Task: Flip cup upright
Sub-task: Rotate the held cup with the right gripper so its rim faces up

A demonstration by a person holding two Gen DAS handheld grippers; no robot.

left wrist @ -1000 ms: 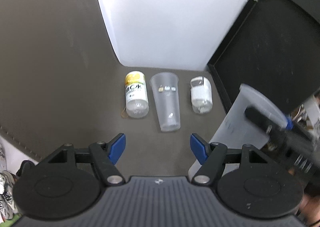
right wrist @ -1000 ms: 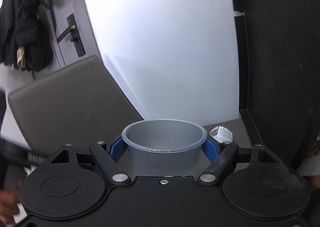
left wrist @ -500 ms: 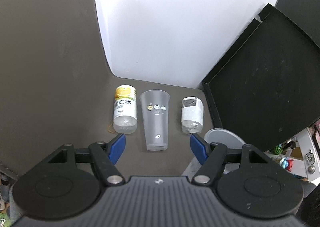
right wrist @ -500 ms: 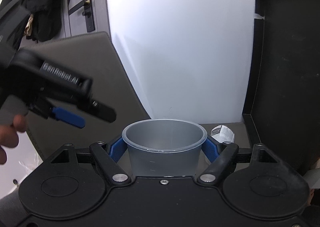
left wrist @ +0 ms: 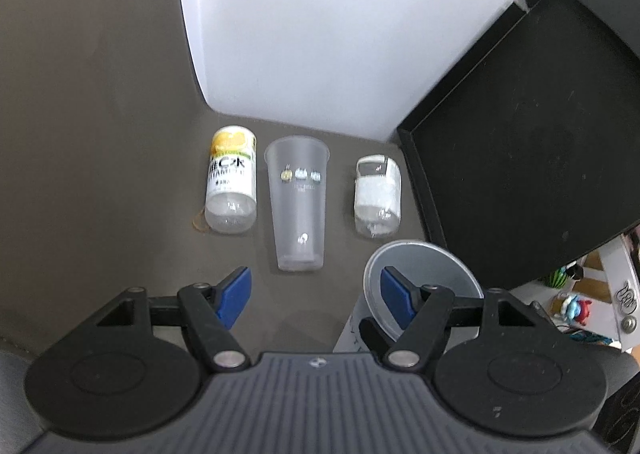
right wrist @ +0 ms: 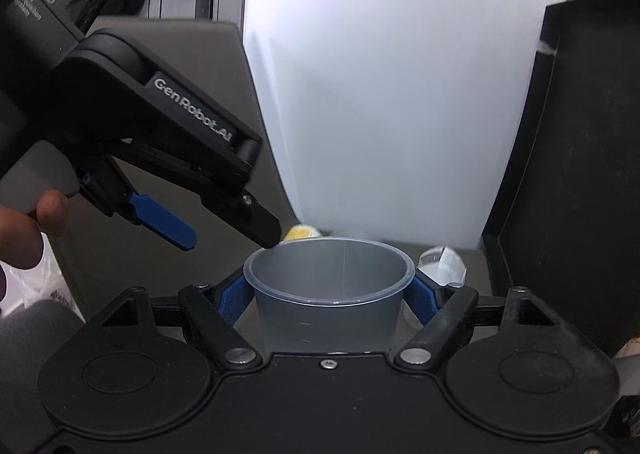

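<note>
A frosted grey cup [right wrist: 328,294] stands upright between the blue pads of my right gripper [right wrist: 328,290], which is shut on it. The cup's open rim also shows in the left wrist view [left wrist: 436,258], partly behind my left gripper's right finger. My left gripper [left wrist: 316,292] is open and empty, above the brown surface. It also shows in the right wrist view [right wrist: 168,224], up and left of the cup. A clear tall cup [left wrist: 298,202] lies on its side ahead of the left gripper.
A yellow-labelled bottle [left wrist: 231,184] and a white-labelled bottle [left wrist: 377,196] lie either side of the clear cup. A black tray [left wrist: 520,158] leans at the right. A white wall [left wrist: 320,34] stands behind; a brown panel [left wrist: 88,94] is at the left.
My left gripper has moved forward and toward the right one, so the lying objects look closer and the held cup's rim sits by its right finger. The right gripper still holds the cup.
</note>
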